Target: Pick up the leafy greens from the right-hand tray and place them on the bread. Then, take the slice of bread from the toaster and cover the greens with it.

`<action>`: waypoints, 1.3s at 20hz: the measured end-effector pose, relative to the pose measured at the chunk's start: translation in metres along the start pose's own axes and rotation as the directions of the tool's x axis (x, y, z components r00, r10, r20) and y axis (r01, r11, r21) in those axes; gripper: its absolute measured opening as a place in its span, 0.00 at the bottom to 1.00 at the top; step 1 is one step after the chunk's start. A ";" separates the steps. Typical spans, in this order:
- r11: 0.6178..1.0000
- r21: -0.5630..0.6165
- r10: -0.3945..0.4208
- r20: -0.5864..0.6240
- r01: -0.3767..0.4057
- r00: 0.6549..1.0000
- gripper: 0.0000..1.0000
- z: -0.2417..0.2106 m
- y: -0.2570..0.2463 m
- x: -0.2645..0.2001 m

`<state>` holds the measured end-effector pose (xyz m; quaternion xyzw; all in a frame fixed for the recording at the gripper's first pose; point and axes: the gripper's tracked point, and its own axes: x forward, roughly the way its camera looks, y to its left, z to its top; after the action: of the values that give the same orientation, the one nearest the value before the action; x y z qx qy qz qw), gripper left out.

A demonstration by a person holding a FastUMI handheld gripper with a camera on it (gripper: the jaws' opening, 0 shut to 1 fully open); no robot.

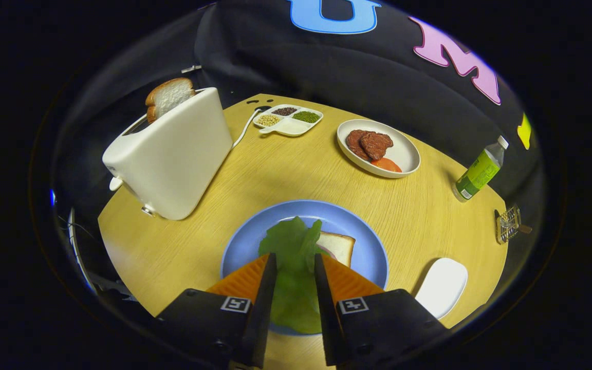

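from your gripper view, your gripper (pixel 294 264) pinches the leafy greens (pixel 292 257) between both fingers, over the bread (pixel 338 245) on the blue plate (pixel 368 241). beyond, a second slice (pixel 168 96) stands in the toaster (pixel 172 154).

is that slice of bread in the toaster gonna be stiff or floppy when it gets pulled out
Probably fairly stiff: the bread slice stands upright out of the toaster without sagging. Likely light and crushable, so pinch gently. The gripper jaws now straddle the leafy greens.
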<state>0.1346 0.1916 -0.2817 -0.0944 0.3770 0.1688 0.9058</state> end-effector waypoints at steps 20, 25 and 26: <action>0.997 -0.053 0.075 0.267 -0.063 0.961 0.99 0.114 0.045 -0.082; 0.988 -0.091 0.148 0.320 -0.125 0.936 0.99 0.172 0.091 -0.090; 0.986 -0.101 0.159 0.320 -0.133 0.934 0.99 0.180 0.100 -0.087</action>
<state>0.1563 0.3175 -0.0981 -0.0719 0.2211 0.2636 0.9362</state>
